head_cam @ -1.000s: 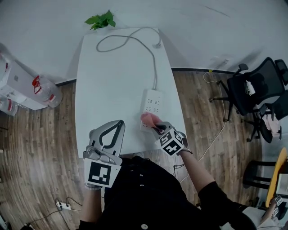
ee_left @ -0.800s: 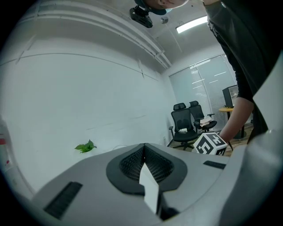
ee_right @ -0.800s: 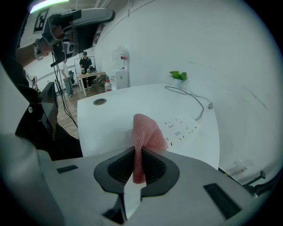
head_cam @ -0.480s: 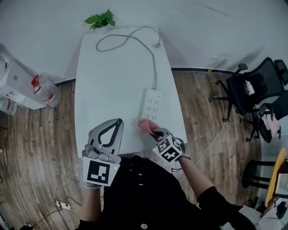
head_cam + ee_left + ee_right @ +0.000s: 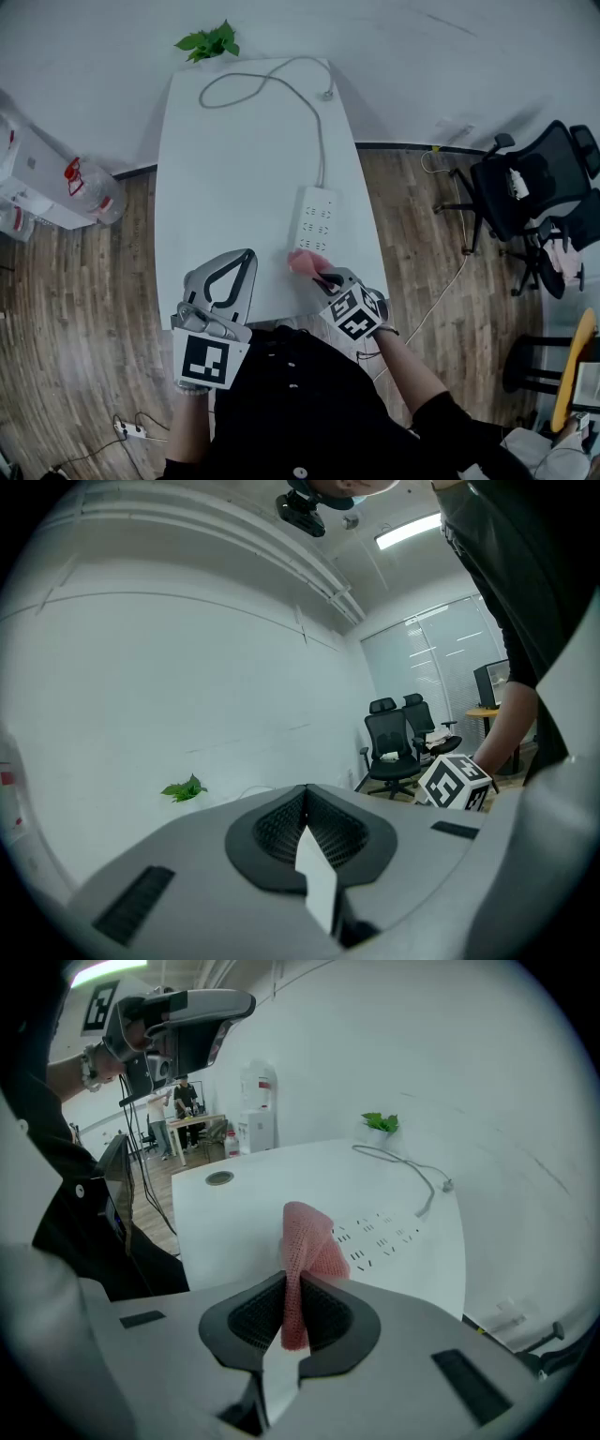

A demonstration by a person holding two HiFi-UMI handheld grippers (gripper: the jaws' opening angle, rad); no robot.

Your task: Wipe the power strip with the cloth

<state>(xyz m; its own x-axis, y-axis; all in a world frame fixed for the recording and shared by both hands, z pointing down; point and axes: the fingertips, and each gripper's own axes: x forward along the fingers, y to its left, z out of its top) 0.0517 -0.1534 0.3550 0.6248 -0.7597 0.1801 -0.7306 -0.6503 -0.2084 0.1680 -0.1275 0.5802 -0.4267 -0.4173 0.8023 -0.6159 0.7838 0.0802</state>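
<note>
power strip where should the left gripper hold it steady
Pinch the power strip across its narrow width near the far end by the cable, from the left: it lies flat, and the cloth in the right gripper occupies the near end.

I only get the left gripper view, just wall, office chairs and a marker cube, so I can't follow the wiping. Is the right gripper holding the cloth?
Observer: Yes, the right gripper is shut on the pink knitted cloth, which stands up out of its jaws.
Operator: Where is it against the strip?
Observer: In the head view it covers the near end of the white rectangular power strip; the other sockets show bare.
Operator: And the cable?
Observer: The grey cable leaves the strip's far end and loops across the white table.
</note>
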